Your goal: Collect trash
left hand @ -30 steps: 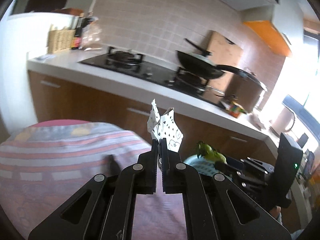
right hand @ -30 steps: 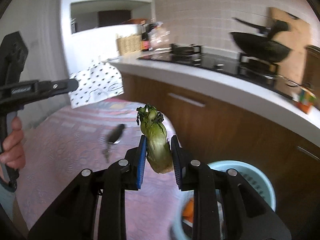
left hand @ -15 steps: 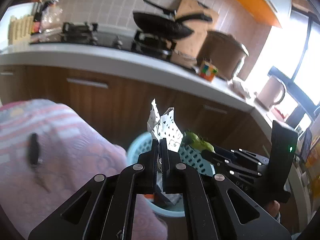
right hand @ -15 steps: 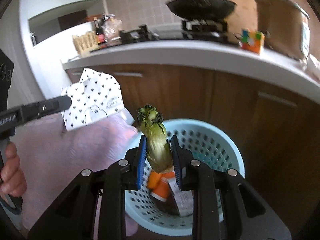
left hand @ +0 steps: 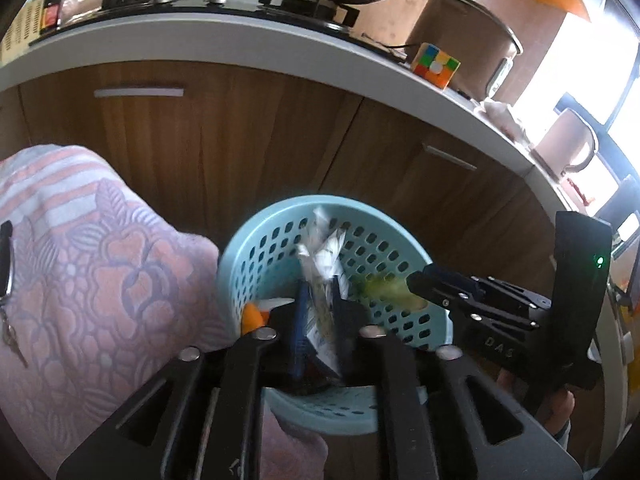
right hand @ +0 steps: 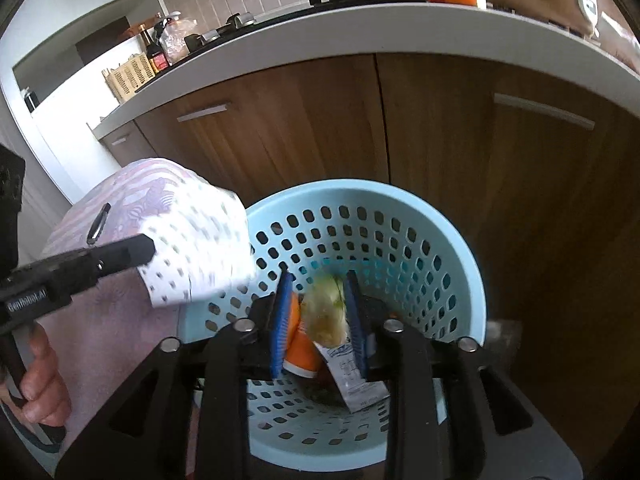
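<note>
Both claws hang over the pale blue perforated plastic basket (right hand: 460, 264), mouths spread. The right claw (right hand: 318, 312) has its 2 blue pads apart, and the blurred green vegetable stub (right hand: 324, 312) sits loose between them, directly above the basket's litter. The left claw (left hand: 318, 320) is also parted; the white black-dotted paper wrapper (left hand: 320, 252) lies ahead of its tips, over the basket. In my judgement, both pieces fall in.

Basket (right hand: 460, 280) mouth lies open above, table (right hand: 100, 320) touching its left rim
</note>
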Action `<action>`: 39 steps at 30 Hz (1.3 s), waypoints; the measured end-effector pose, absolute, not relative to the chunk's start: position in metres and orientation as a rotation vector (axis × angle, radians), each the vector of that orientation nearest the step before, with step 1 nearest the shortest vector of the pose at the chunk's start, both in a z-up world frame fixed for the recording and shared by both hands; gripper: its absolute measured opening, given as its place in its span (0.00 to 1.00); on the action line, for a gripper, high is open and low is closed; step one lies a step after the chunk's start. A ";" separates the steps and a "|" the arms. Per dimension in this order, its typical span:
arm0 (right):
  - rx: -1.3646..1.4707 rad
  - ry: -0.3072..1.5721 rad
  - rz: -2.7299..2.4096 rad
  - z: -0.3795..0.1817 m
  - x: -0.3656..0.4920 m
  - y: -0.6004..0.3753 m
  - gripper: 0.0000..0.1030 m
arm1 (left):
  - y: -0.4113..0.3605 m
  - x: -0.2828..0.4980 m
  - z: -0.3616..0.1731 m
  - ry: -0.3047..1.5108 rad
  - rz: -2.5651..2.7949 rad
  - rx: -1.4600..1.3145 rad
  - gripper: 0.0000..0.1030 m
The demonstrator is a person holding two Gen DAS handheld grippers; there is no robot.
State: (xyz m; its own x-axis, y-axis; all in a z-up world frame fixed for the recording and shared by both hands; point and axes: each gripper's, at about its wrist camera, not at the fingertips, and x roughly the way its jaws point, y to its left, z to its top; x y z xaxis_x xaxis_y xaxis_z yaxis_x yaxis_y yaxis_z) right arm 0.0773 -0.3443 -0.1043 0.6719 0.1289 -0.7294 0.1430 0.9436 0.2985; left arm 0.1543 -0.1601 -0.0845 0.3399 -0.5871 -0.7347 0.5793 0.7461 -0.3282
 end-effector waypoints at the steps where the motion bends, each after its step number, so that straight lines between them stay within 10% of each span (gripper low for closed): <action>1: 0.352 0.836 -0.009 -0.104 0.077 -0.345 0.42 | -0.158 0.154 -0.085 0.957 -0.751 -0.009 0.41; 15: 0.311 0.597 -0.005 -0.029 0.038 -0.309 0.51 | -0.081 0.082 -0.023 0.644 -0.512 -0.011 0.81; 39: 0.148 0.364 -0.064 0.040 -0.012 -0.224 0.66 | -0.011 0.004 0.035 0.358 -0.182 0.000 0.82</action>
